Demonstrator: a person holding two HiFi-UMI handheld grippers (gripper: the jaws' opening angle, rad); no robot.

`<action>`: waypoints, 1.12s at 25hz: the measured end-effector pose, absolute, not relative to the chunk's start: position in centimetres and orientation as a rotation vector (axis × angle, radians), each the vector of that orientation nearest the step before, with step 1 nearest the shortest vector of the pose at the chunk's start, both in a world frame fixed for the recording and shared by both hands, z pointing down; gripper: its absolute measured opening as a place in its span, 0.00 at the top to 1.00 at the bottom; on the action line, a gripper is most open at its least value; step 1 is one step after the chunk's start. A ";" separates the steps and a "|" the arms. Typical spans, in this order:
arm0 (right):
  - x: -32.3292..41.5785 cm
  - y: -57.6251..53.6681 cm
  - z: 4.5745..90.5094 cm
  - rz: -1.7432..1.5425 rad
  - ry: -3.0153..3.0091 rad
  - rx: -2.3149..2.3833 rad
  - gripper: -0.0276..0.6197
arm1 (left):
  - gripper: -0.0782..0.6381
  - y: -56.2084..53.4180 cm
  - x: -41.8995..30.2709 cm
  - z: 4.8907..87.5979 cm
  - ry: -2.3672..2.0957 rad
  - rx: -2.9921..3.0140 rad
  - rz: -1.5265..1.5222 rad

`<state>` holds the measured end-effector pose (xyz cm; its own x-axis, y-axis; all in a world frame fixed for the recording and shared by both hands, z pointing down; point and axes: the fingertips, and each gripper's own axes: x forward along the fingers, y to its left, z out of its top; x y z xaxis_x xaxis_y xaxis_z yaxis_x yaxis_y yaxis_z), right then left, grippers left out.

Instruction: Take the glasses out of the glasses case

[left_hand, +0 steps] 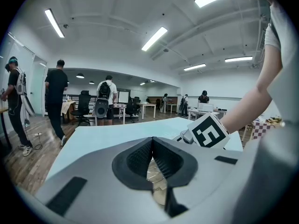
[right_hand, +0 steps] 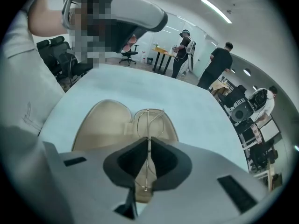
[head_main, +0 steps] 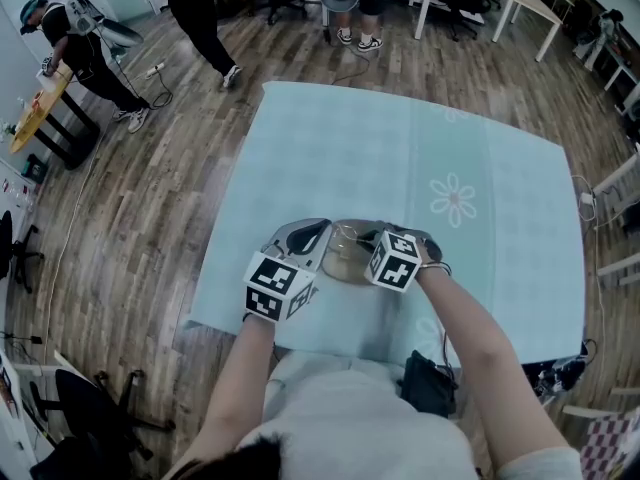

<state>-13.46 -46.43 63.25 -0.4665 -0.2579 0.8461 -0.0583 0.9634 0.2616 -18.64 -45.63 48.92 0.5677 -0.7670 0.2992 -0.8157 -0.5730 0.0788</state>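
An open beige glasses case (head_main: pixel 345 266) lies near the front edge of the table, which is covered by a light blue cloth (head_main: pixel 400 148). Thin gold wire glasses (right_hand: pixel 148 120) are held above the case's beige lining (right_hand: pixel 100 122). My right gripper (right_hand: pixel 149 143) is shut on the wire frame, to the right of the case (head_main: pixel 368 238). My left gripper (head_main: pixel 322 234) is at the case's left side. In the left gripper view its jaws (left_hand: pixel 152 143) are closed, with the case's beige inside (left_hand: pixel 158 178) showing between them. The right gripper's marker cube (left_hand: pixel 208 130) is close by.
A flower print (head_main: pixel 453 200) marks the cloth to the right. Wooden floor surrounds the table. Several people (head_main: pixel 205 18) stand at the back, among office chairs and white desks (head_main: pixel 525 3). A black pouch (head_main: pixel 428 386) hangs at the person's waist.
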 end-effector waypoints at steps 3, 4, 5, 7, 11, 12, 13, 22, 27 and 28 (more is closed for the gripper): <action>-13.5 -46.5 62.3 -0.172 -2.091 0.273 0.91 | 0.88 -45.6 -18.6 48.8 -1.321 2.605 0.336; -13.6 -46.6 61.9 -0.148 -2.107 0.293 0.91 | 0.88 -45.6 -18.6 48.7 -1.319 2.608 0.332; -13.6 -46.7 61.4 -0.126 -2.123 0.312 0.91 | 0.88 -45.7 -18.5 48.6 -1.317 2.610 0.330; -13.6 -46.7 60.5 -0.092 -2.152 0.349 0.91 | 0.88 -45.8 -18.3 48.5 -1.311 2.618 0.328; -13.5 -46.7 58.9 -0.009 -2.213 0.444 0.91 | 0.88 -46.0 -17.9 48.1 -1.306 2.635 0.321; -13.3 -46.8 58.5 0.023 -2.229 0.476 0.91 | 0.88 -46.0 -17.8 48.0 -1.307 2.638 0.317; -13.1 -46.8 58.1 0.060 -2.246 0.509 0.91 | 0.88 -46.2 -17.7 47.8 -1.308 2.641 0.311; -10.9 -47.6 54.1 0.389 -2.395 0.799 0.91 | 0.88 -46.6 -17.1 46.3 -1.321 2.669 0.257; -9.7 -47.6 51.7 0.541 -2.471 0.940 0.91 | 0.88 -46.5 -16.3 46.2 -1.311 2.686 0.244; -9.5 -47.6 51.2 0.564 -2.487 0.965 0.91 | 0.88 -46.5 -16.1 46.3 -1.309 2.689 0.240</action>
